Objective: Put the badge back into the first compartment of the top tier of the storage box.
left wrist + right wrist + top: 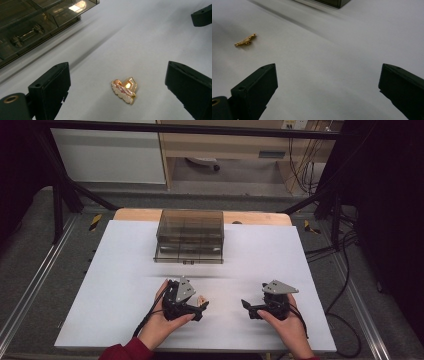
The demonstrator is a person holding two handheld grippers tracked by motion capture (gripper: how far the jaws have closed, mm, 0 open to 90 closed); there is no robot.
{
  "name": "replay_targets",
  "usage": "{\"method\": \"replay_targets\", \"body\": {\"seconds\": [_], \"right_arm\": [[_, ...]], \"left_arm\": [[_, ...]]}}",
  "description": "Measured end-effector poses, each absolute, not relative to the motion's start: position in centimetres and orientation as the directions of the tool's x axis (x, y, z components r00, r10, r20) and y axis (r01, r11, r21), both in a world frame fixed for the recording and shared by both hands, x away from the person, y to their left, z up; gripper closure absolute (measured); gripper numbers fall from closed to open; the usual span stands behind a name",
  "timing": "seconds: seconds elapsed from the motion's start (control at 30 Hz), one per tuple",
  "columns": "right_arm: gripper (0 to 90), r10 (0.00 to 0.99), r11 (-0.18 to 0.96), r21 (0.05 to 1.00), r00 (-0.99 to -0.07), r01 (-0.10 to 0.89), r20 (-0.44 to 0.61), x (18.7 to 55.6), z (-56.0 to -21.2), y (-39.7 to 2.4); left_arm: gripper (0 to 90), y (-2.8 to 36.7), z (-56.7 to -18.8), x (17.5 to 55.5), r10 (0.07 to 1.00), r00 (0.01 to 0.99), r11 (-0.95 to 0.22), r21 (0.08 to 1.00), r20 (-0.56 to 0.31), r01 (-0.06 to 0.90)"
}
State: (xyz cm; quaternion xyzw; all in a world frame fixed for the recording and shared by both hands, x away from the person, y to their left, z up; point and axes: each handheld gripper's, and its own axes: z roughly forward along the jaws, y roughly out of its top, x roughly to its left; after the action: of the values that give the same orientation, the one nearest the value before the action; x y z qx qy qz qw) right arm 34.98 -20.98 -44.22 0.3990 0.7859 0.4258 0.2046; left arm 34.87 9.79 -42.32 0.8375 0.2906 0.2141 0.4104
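A small gold and pink brooch (125, 90) lies flat on the white table sheet (125, 270). My left gripper (117, 72) is open, one jaw on each side of the brooch and neither touching it. From above, the brooch (201, 298) lies just at the left gripper's (203, 307) tips. My right gripper (248, 309) points left toward it and stands open with nothing between its jaws. Along the right gripper (328, 70), the brooch (245, 40) lies edge-on, far off to the upper left. A smoky clear organizer box (189, 237) sits at the back middle of the sheet.
The box (37, 25) has several compartments and a metal clasp on its front. One of its corners (334, 2) shows at the top of the right gripper view. The right gripper's jaw (202, 16) appears at the upper right of the left gripper view. Bare sheet surrounds both hands.
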Motion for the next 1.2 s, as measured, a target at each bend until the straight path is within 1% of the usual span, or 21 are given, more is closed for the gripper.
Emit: {"method": "replay_targets", "body": {"seconds": [0.13,0.2,0.27,0.43,0.63,0.73,1.2], "right_arm": [[2.5,0.798,0.330,0.832,-0.603,0.446,0.007,35.0,-44.3,-21.0],[2.8,0.801,0.335,0.834,-0.598,0.438,-0.008,35.0,-44.2,-21.0],[2.9,0.809,0.323,0.839,-0.588,0.438,-0.005,35.0,-44.1,-21.1],[2.9,0.808,0.334,0.829,-0.590,0.449,-0.007,35.1,-44.3,-21.2],[2.9,0.803,0.348,0.820,-0.595,0.454,-0.011,35.1,-44.4,-21.0],[2.9,0.805,0.344,0.821,-0.593,0.456,-0.008,35.0,-44.4,-21.1],[3.0,0.802,0.349,0.818,-0.597,0.456,-0.009,35.1,-44.4,-21.1]], "left_arm": [[6.0,9.4,-42.8,35.3,0.659,0.739,-0.513,0.801,0.138,0.308],[6.0,9.2,-43.1,35.7,0.665,0.735,-0.510,0.799,0.131,0.319],[6.0,9.2,-43.4,36.1,0.671,0.731,-0.509,0.794,0.125,0.332],[6.3,9.2,-43.9,36.6,0.678,0.727,-0.509,0.784,0.110,0.356],[6.3,9.1,-44.1,36.8,0.681,0.724,-0.508,0.783,0.110,0.359],[8.4,9.3,-44.2,36.9,0.687,0.718,-0.508,0.780,0.112,0.365],[8.2,9.0,-45.1,37.0,0.676,0.728,-0.533,0.755,0.110,0.382]]}}
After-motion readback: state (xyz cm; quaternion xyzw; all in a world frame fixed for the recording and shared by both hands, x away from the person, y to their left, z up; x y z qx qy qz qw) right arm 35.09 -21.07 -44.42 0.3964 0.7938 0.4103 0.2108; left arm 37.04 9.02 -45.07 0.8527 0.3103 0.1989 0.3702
